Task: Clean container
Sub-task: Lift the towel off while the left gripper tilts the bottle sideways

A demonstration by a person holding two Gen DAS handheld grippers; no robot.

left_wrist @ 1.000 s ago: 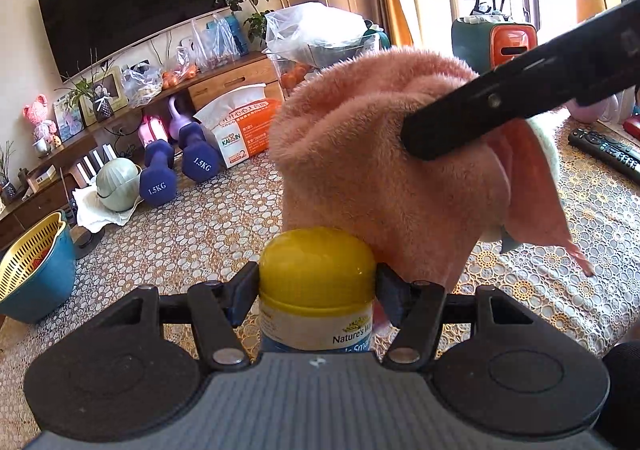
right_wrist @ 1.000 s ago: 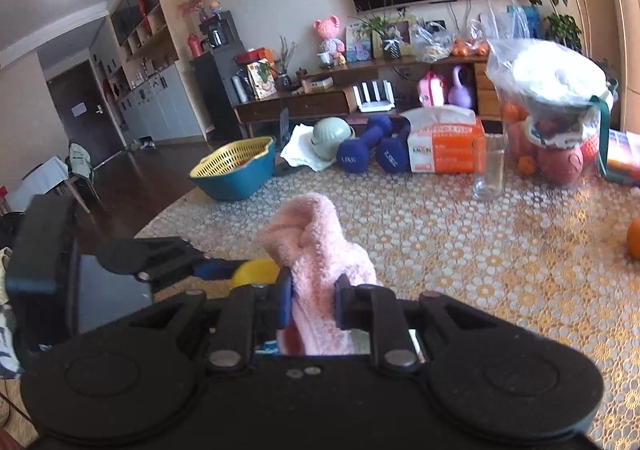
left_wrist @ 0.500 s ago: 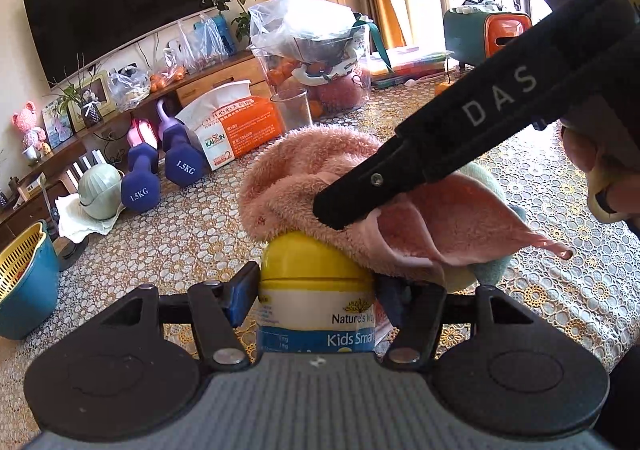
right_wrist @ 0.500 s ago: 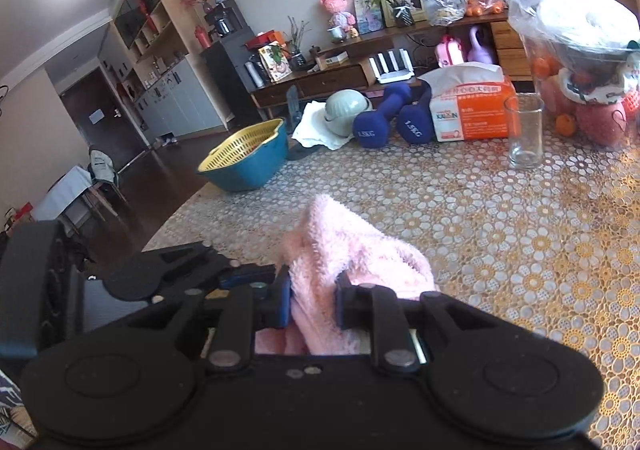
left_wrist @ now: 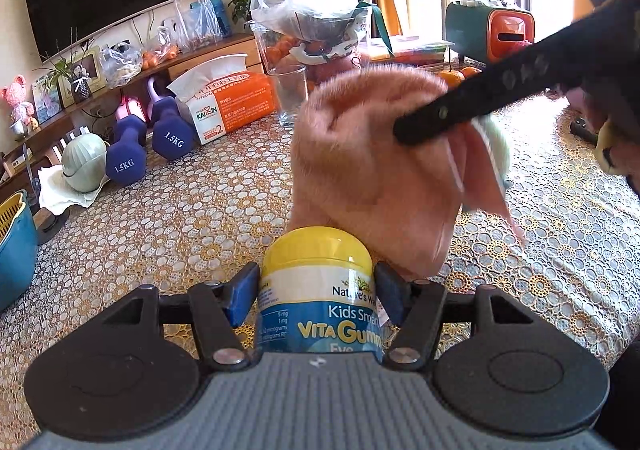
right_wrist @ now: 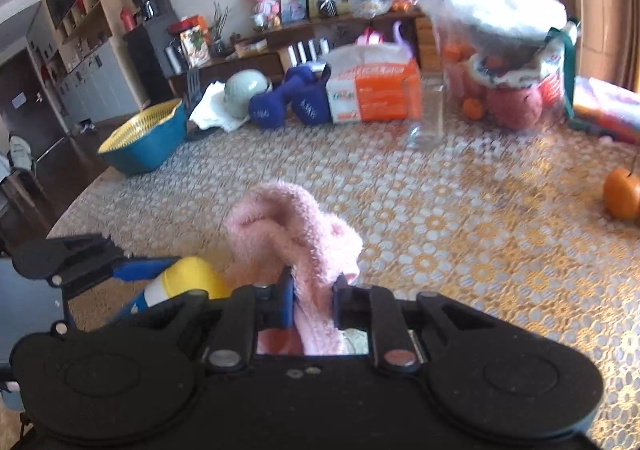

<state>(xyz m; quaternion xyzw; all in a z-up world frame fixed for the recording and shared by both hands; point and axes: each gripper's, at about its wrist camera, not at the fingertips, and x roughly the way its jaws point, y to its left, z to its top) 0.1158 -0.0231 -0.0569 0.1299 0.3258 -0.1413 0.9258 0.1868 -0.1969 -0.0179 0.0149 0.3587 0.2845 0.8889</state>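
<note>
A vitamin jar (left_wrist: 318, 298) with a yellow lid and a blue-and-white label sits clamped in my left gripper (left_wrist: 316, 290), which is shut on it just below the lid. Behind and above the lid hangs a fluffy pink cloth (left_wrist: 380, 169), pinched by my right gripper, whose black finger (left_wrist: 480, 105) crosses in from the right. In the right wrist view my right gripper (right_wrist: 312, 300) is shut on the pink cloth (right_wrist: 296, 226), and the jar's yellow lid (right_wrist: 192, 278) shows low left beside the left gripper's blue pads. The cloth's lower edge hangs close behind the lid.
A lace-patterned tablecloth (left_wrist: 180, 217) covers the table. At the back stand an empty glass (left_wrist: 292, 95), an orange tissue box (left_wrist: 224, 101), two blue dumbbells (left_wrist: 148, 145), a bagged fruit basket (left_wrist: 312, 21) and a blue-and-yellow colander (right_wrist: 140, 141). An orange (right_wrist: 622, 193) lies at right.
The right gripper has lifted the pink cloth off the jar's lid, up and back. The jar stays clamped in the left gripper, with more of its label showing.
</note>
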